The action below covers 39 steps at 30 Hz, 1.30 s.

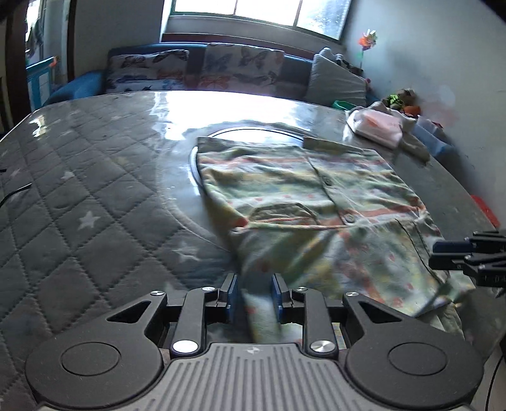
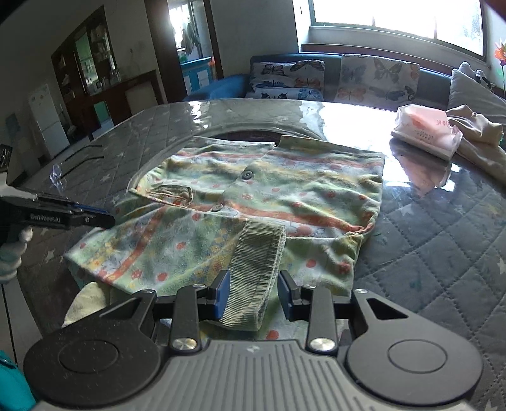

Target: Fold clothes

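We see two grippers, the left gripper (image 1: 254, 295) and right gripper (image 2: 254, 295), each parted around fabric of one green patterned shirt (image 2: 259, 202), two buttons visible, lying on the quilted table (image 1: 95, 189).

Both wrist views look low across the shirt (image 1: 316, 202) toward the window (image 2: 395, 19).

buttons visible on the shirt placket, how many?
2. One button sits on the placket farther up the shirt; the other button sits nearer the tongs, just above the folded-over sleeve. More may be hidden under that fold.
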Motion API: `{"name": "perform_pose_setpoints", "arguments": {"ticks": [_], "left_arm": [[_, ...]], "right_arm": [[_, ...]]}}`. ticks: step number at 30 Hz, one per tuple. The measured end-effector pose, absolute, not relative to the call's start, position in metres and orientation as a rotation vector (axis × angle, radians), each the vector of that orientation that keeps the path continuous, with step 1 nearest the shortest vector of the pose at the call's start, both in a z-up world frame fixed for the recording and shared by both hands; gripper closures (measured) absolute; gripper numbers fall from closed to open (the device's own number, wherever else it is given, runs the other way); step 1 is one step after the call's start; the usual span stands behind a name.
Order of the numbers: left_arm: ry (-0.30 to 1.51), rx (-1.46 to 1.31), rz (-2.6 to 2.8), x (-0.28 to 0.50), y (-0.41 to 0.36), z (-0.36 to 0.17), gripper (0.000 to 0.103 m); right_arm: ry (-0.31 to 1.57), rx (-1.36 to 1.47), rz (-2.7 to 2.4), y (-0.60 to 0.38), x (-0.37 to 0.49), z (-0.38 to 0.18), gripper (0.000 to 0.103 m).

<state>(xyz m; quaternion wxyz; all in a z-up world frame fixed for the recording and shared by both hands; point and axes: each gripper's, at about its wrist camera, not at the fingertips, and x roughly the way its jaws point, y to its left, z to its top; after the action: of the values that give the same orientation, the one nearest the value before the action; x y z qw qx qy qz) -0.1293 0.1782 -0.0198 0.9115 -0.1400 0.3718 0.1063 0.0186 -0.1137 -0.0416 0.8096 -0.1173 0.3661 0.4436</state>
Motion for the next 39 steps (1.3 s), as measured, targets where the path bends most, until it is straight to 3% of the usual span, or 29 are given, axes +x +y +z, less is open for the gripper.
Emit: {"name": "perform_pose_setpoints", "arguments": {"ticks": [6, 31, 33, 37, 39], "left_arm": [[0.685, -0.296, 0.121, -0.112, 0.173, -0.001, 0.08], [0.739, -0.275, 0.108, -0.085, 0.179, -0.027, 0.08], [0.738, -0.268, 0.108, -0.085, 0.178, -0.028, 0.08], [0.74, -0.261, 0.106, -0.085, 0.178, -0.027, 0.08], [0.741, -0.258, 0.105, -0.085, 0.178, -0.027, 0.08]], "right_arm": [[0.768, -0.252, 0.94, -0.106, 0.022, -0.038, 0.07], [0.887, -0.209, 0.9, -0.117, 0.018, -0.044, 0.07], [0.889, -0.216, 0.903, -0.118, 0.015, -0.043, 0.075], [0.877, -0.229, 0.895, -0.12, 0.01, -0.041, 0.096], [0.867, -0.217, 0.894, -0.124, 0.007, -0.035, 0.099]]}}
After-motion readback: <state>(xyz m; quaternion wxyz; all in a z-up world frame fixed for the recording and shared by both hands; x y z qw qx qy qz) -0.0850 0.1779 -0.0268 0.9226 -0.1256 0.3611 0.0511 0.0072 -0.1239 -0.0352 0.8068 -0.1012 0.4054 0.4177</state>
